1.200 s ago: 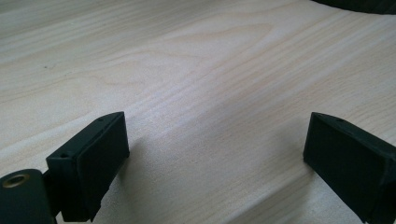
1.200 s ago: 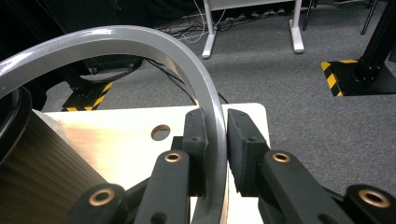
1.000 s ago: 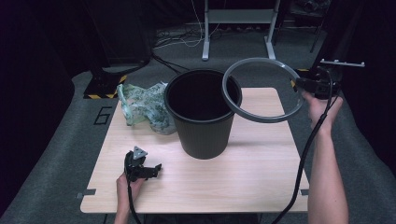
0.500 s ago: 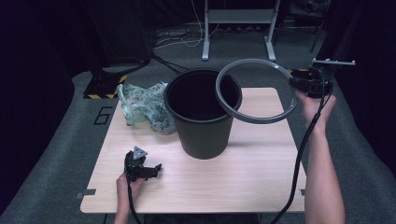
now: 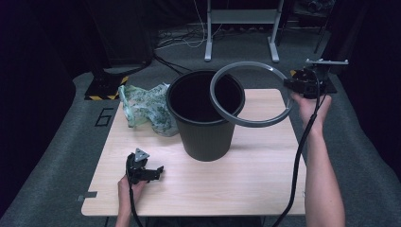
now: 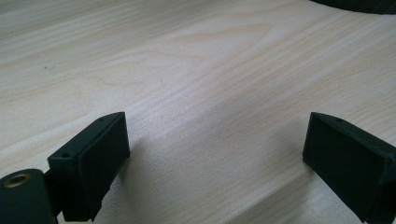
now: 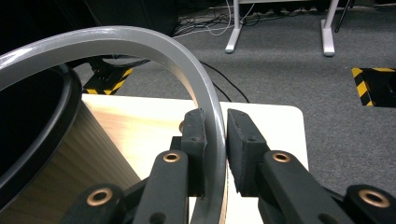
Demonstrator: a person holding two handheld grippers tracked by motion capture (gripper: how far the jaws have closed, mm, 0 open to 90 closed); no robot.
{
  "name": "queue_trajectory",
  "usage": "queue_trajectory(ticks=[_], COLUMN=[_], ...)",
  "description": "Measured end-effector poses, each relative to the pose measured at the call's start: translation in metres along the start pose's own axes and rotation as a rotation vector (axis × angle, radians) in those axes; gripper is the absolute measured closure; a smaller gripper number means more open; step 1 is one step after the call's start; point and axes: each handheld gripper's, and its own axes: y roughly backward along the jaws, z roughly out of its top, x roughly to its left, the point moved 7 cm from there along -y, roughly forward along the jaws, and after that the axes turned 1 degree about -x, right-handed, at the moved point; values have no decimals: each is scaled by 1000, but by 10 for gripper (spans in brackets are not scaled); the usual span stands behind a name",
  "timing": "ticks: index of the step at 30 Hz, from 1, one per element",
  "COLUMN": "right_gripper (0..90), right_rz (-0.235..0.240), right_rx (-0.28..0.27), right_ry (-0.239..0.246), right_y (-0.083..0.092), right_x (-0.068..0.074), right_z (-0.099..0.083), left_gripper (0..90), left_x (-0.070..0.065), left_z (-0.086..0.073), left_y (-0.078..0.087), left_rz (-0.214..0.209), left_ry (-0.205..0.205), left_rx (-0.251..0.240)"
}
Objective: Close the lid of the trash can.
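A dark round bin (image 5: 205, 113) stands upright in the middle of the wooden table (image 5: 265, 165), its mouth open. A grey plastic ring (image 5: 250, 93) hangs in the air above the bin's right side, overlapping its rim. My right gripper (image 5: 294, 84) is shut on the ring's right edge; in the right gripper view both pads clamp the grey band (image 7: 212, 126), with the bin wall (image 7: 70, 154) at left. My left gripper (image 5: 151, 171) rests on the table near the front left, open, with bare wood (image 6: 210, 116) between its jaws.
A crumpled green-patterned plastic bag (image 5: 146, 109) lies on the table left of the bin. Beyond the table's far edge are a grey carpet, cables and a metal stand (image 5: 241, 19). A black-and-yellow striped floor plate (image 5: 106, 87) sits at back left.
My right gripper has carried the ring leftward, so it now overlaps the bin's mouth more. The left gripper has stayed where it was.
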Motion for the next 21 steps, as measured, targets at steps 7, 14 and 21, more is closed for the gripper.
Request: queue_trajectory(ticks=[7, 14, 21], right_gripper=[777, 775, 776], right_rz=[6, 16, 22], right_rx=[15, 23, 37], right_ry=[17, 33, 45], right_y=[-6, -10, -14], right_x=[8, 18, 28], right_z=[-1, 0, 1], left_gripper=[67, 67, 67], left_x=[0, 0, 0], left_z=[0, 0, 0], left_y=[0, 0, 0], left_rz=[0, 0, 0], left_ry=[0, 0, 0], left_rx=[1, 0, 0])
